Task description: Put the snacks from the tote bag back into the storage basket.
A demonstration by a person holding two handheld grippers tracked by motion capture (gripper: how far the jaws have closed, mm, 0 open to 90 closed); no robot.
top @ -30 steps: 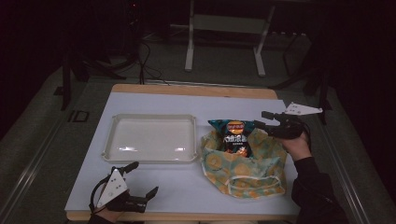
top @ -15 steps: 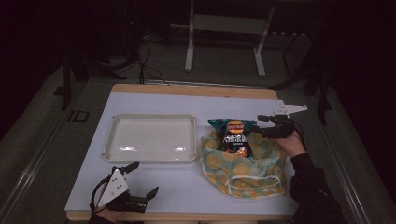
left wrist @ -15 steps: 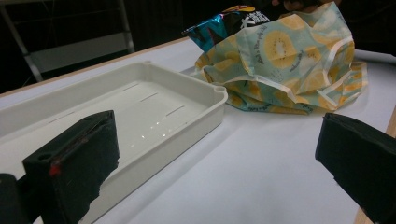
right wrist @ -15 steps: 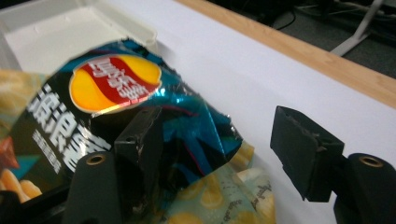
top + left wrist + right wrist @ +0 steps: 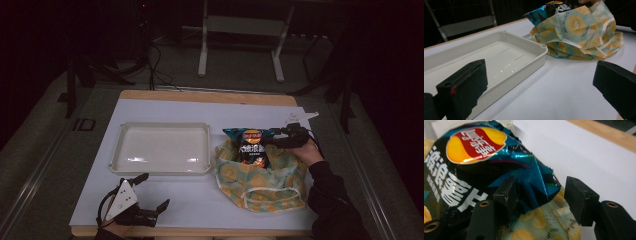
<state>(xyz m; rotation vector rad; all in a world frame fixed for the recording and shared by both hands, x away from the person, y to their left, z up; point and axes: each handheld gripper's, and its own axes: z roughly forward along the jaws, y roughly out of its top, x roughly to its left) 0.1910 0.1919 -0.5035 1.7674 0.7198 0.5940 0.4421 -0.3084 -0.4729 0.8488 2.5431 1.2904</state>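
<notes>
One item in play: chip bag [image 5: 251, 145], dark teal foil with a red-and-yellow logo.
Location: standing in the open mouth of the lemon-print cloth bag [image 5: 260, 180], right half of the white table [image 5: 195, 200]; white tray [image 5: 161, 148] just beside it on the left, holding nothing.
Handling (judgement): light, air-puffed, crinkly foil; slippery film, contents crush easily. Squeeze only the flat sealed edge or a corner, never the puffed middle.
Grip point: upper right corner near the top seal, where the right gripper [image 5: 539, 192] sits.
Right gripper: jaws parted around that corner, one jaw against the foil, the other clear of it; not yet clamped.
Left gripper [image 5: 150, 192]: jaws wide apart, holding nothing, near the front table edge.
Long axis: bottom to top seal, tilted up and away from the person; logo end farthest, printed face toward the high view.
</notes>
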